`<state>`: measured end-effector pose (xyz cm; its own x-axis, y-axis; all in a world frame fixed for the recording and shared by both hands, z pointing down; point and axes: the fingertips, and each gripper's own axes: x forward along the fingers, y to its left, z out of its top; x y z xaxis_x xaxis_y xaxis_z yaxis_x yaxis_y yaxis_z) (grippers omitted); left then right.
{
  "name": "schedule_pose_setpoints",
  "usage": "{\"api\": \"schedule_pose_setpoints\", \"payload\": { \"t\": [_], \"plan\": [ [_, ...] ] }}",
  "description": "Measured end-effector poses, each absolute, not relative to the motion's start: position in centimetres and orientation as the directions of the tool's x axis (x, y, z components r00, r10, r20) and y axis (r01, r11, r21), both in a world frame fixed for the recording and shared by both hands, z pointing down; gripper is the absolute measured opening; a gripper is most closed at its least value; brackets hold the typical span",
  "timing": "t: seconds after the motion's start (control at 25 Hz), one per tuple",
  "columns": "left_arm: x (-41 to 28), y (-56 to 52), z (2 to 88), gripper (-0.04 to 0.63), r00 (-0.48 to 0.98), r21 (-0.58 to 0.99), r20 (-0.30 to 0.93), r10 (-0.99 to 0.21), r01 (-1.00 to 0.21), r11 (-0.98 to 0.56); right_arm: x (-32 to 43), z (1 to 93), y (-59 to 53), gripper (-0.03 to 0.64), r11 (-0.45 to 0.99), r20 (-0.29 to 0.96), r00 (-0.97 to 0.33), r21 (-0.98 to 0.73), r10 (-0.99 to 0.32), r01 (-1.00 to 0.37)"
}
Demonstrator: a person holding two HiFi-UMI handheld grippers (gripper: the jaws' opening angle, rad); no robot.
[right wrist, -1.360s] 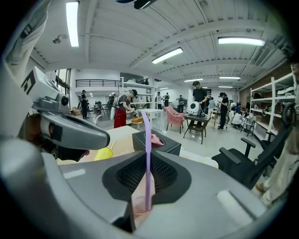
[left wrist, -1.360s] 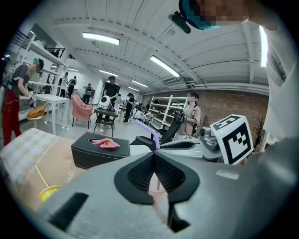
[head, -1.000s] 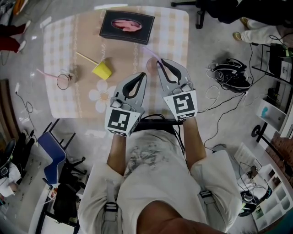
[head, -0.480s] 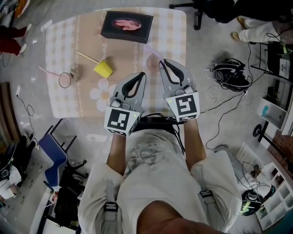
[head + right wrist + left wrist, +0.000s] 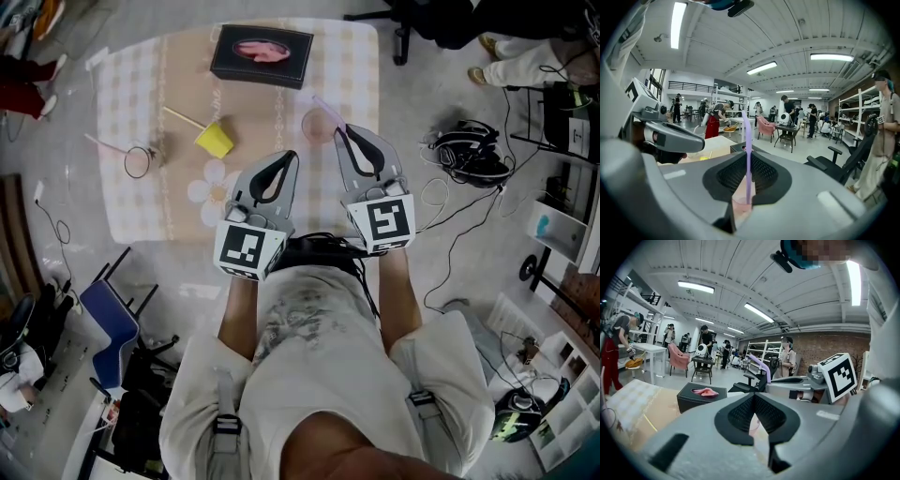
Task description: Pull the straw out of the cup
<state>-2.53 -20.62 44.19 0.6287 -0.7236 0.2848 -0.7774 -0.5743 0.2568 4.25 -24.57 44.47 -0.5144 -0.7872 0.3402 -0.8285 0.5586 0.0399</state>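
Observation:
A translucent pink cup stands on the checked table near its right edge. A purple straw rises out of it. My right gripper is at the cup and shut on the straw. In the right gripper view the straw runs upright between the pads of that gripper, with the cup just below. My left gripper hangs to the left of the cup, shut and empty. From the left gripper the straw shows above the right gripper.
A black box with a pink item lies at the table's far side. A yellow cup with a straw lies on its side, and a clear glass with a pink straw sits further left. Headphones and cables lie on the floor right.
Both grippers have shifted slightly, the right one keeping the purple straw between its pads. The left gripper stays shut and empty.

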Motion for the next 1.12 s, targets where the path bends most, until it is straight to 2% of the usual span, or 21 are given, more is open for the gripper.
{"api": "schedule_pose_setpoints", "payload": {
  "t": [1.12],
  "plan": [
    [-2.1,-15.9,41.5,0.005,0.653,0.233,0.242,-0.718,-0.758,-0.610,5.8,42.4,-17.1,0.032,0.528,0.331,-0.486,0.044,-0.809,-0.848]
  ]
}}
